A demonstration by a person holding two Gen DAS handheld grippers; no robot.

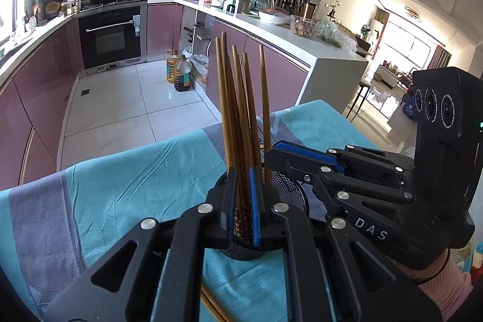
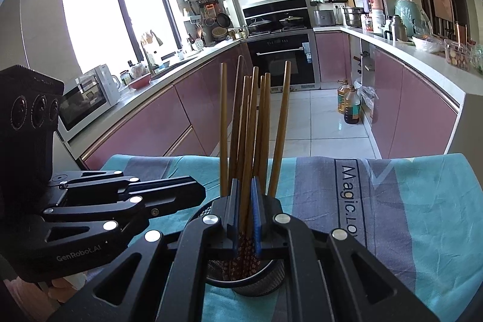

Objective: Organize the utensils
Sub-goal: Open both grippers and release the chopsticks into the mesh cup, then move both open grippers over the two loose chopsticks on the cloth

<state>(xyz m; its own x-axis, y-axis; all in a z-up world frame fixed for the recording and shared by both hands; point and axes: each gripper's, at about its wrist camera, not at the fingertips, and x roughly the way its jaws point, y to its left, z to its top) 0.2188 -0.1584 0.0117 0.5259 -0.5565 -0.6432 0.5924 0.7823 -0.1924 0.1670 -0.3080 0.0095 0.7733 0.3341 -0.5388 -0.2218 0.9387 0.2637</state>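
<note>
A black mesh holder [image 1: 289, 195] stands on a teal and grey cloth [image 1: 126, 177], with several brown chopsticks [image 1: 238, 110] upright in it. My left gripper [image 1: 244, 201] is nearly shut around some chopsticks just above the holder's rim. In the right wrist view the holder [image 2: 259, 276] and chopsticks [image 2: 253, 125] sit between my right gripper's [image 2: 245, 216] fingers, which are closed on a few chopsticks with patterned ends. Each gripper shows in the other's view, the right one [image 1: 289, 150] from the right, the left one [image 2: 187, 186] from the left.
More chopsticks [image 1: 214, 307] lie on the cloth under my left gripper. The table's far edge drops to a tiled kitchen floor [image 1: 126, 104]. Pink cabinets [image 2: 416, 110], an oven [image 2: 283, 56] and oil bottles [image 2: 350, 104] stand beyond. The cloth bears printed lettering [image 2: 350, 201].
</note>
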